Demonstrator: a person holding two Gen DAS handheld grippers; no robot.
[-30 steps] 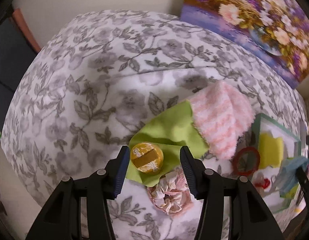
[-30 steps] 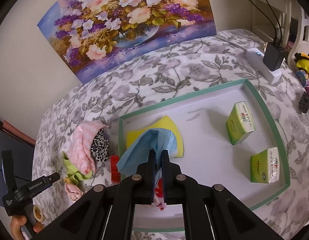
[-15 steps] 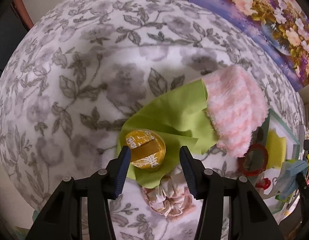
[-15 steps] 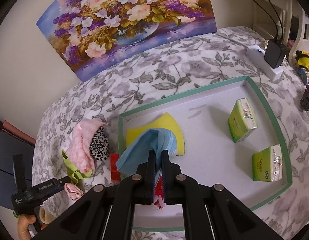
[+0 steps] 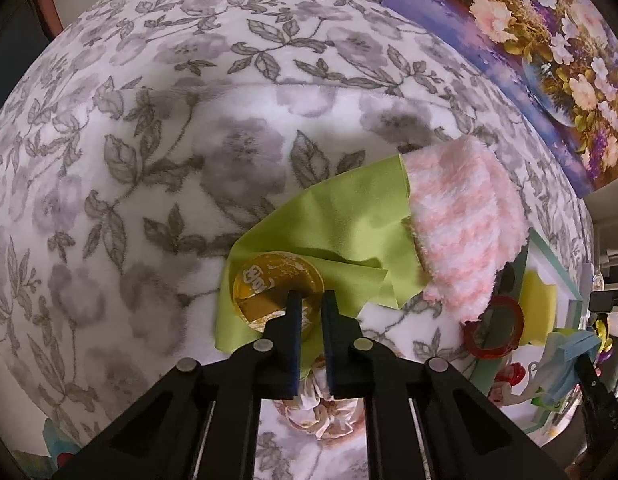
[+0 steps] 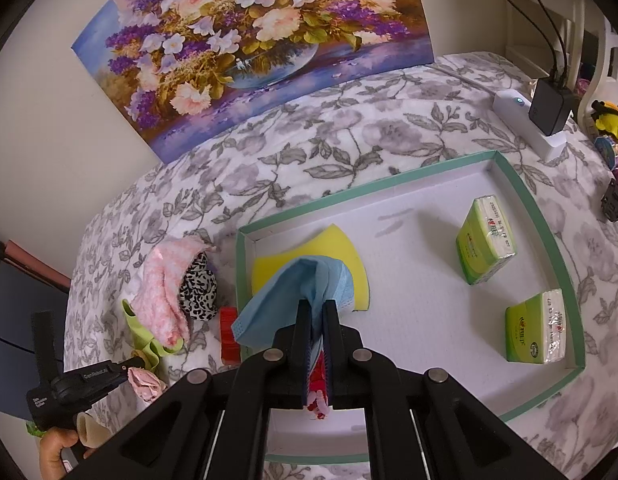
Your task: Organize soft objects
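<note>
A light-blue face mask [image 6: 293, 304] hangs crumpled above a yellow sponge [image 6: 309, 258] lying flat in the tray's corner. Outside it, a fuzzy pink-white sock [image 5: 461, 216] overlaps a rumpled green cloth [image 5: 333, 232], beside a leopard-print scrunchie [image 6: 197, 286] and pink floral scrunchie [image 6: 146, 382].

I'm in a home bedroom: ahead of my tool spreads a grey floral fleece blanket [image 6: 349, 148], a flower painting [image 6: 249, 36] leans on the wall beyond, and a charger on a power strip [image 6: 549, 114] sits far right.

Before me: flower painting [image 6: 253, 40] at the bed's far edge; white power strip [image 6: 529, 124] with black charger [image 6: 551, 110], far-right corner.
</note>
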